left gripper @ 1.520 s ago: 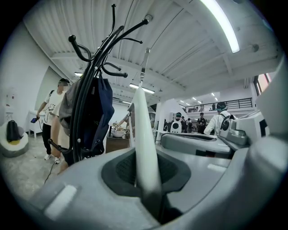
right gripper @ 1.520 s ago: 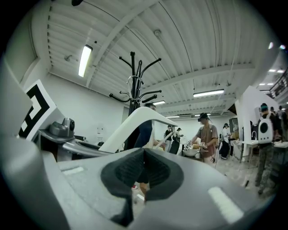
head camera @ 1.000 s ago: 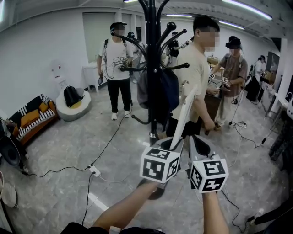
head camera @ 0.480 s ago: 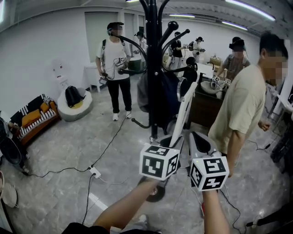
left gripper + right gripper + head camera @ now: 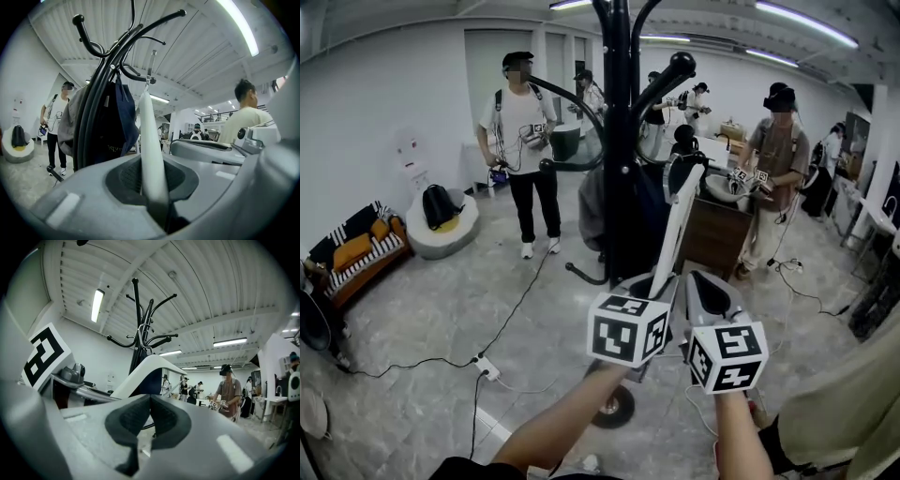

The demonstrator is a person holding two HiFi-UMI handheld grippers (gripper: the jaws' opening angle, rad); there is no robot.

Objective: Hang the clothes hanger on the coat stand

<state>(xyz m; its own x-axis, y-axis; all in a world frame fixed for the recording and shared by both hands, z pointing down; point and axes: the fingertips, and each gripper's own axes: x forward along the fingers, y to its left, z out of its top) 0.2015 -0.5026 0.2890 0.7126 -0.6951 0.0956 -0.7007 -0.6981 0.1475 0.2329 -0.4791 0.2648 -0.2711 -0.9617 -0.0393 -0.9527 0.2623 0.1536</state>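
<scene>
The black coat stand [image 5: 617, 141] rises just ahead of me, with a dark blue garment [image 5: 117, 122] and a grey one [image 5: 70, 122] hanging on it. My left gripper [image 5: 654, 286] is shut on the lower end of a white clothes hanger [image 5: 677, 230], which stands almost upright. Its white arm [image 5: 149, 140] runs up from between the jaws in the left gripper view. Its metal hook [image 5: 151, 70] is right beside a ball-tipped peg; I cannot tell whether it rests on that peg. My right gripper [image 5: 705, 295] is close to the right of the left one, shut and empty, the hanger [image 5: 145, 366] beyond it.
The stand's round base [image 5: 614, 408] sits on the floor below my arms, with cables [image 5: 487, 366] trailing left. A person in white [image 5: 520, 141] stands back left, another [image 5: 773, 178] by a dark cabinet [image 5: 717, 234]. A beige-clad person [image 5: 853, 403] fills the lower right corner.
The person in beige has walked from behind the stand to the lower right edge. The stand has come nearer and higher in view. Both grippers keep their places and the hanger stays held.
</scene>
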